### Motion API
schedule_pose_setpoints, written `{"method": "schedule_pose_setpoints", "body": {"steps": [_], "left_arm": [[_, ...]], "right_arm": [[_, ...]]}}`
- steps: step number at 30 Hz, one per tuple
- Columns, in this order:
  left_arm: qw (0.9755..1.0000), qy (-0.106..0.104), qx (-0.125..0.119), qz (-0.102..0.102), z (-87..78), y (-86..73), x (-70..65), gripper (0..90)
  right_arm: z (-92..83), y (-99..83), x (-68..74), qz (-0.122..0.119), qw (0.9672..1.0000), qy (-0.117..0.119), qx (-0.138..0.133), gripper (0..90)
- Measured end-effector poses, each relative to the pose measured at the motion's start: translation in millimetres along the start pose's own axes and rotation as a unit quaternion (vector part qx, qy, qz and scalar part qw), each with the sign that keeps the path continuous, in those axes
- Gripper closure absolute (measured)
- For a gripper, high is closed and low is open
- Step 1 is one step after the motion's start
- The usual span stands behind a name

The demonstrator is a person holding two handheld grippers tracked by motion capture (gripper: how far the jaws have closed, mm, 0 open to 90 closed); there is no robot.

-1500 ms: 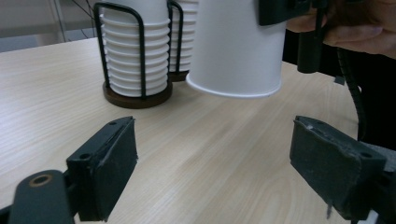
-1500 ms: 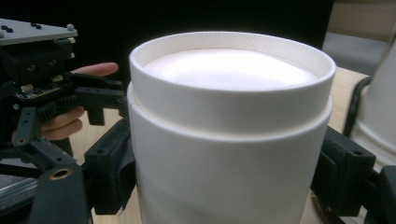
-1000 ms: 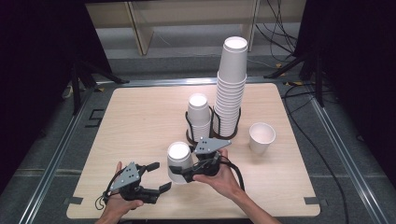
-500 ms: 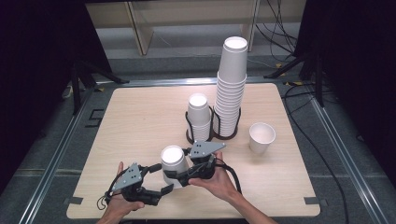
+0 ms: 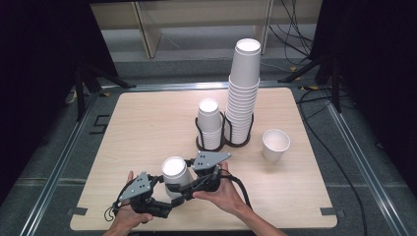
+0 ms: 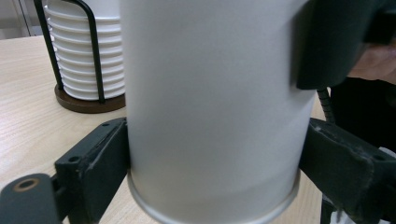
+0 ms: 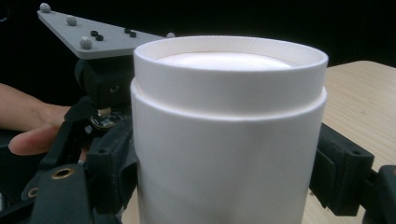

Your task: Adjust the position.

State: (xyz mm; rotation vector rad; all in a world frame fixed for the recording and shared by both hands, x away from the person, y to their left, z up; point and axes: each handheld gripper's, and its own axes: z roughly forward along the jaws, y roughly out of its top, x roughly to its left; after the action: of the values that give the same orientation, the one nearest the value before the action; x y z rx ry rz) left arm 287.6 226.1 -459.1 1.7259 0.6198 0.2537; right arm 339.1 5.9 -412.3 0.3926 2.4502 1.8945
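A white paper cup (image 5: 174,172) stands upside down near the table's front edge, between both grippers. My right gripper (image 5: 186,181) comes in from the right and is shut on the cup (image 7: 229,140), one jaw on each side of its wall. My left gripper (image 5: 171,196) reaches in from the front left. Its jaws have just been opening and now flank the cup (image 6: 210,116) low down near its rim. I see no squeeze on the wall there. One finger (image 6: 327,42) of the right gripper shows higher on the cup.
A black wire holder (image 5: 199,132) in the middle of the table carries a short cup stack (image 5: 210,123) and a tall one (image 5: 243,93). A single upright cup (image 5: 275,145) stands to its right. The table's front edge (image 5: 206,227) lies just behind my hands.
The right gripper has carried the cup left and toward the front, up to the left gripper. The left gripper's jaws, earlier apart from the cup, now stand around it.
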Motion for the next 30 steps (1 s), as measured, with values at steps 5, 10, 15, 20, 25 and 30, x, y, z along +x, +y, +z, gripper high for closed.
{"method": "schedule_pose_setpoints", "body": {"steps": [5, 10, 15, 20, 25, 30], "left_arm": [[1.0000, -0.002, -0.004, -0.006, 0.6, -0.4, 0.2, 7.8], [0.9998, -0.014, -0.016, -0.007, -1.3, -1.7, 2.5, 8.1], [0.9997, -0.004, -0.022, -0.006, -3.0, -1.3, 1.2, 9.5], [0.9999, 0.004, -0.005, 0.008, -4.7, -0.7, 1.4, 12.4], [0.9994, 0.010, 0.009, 0.031, -4.7, 0.6, -0.2, 15.1], [0.9989, 0.003, 0.012, 0.046, -3.1, 0.4, -0.8, 16.7]], "right_arm": [[4.3, 0.0, 1.3, -0.006, 1.0000, 0.004, -0.006, 21.9], [5.9, -0.1, 3.5, 0.000, 0.9999, 0.010, -0.011, 21.9], [5.0, -0.2, 2.3, 0.000, 0.9999, 0.011, -0.011, 21.9], [5.0, -1.0, 2.1, -0.003, 0.9999, 0.012, -0.006, 21.4], [4.5, -0.7, 1.8, 0.000, 0.9999, 0.011, 0.005, 20.1], [1.0, 3.4, 0.5, -0.006, 0.9993, 0.019, 0.031, 15.3]]}}
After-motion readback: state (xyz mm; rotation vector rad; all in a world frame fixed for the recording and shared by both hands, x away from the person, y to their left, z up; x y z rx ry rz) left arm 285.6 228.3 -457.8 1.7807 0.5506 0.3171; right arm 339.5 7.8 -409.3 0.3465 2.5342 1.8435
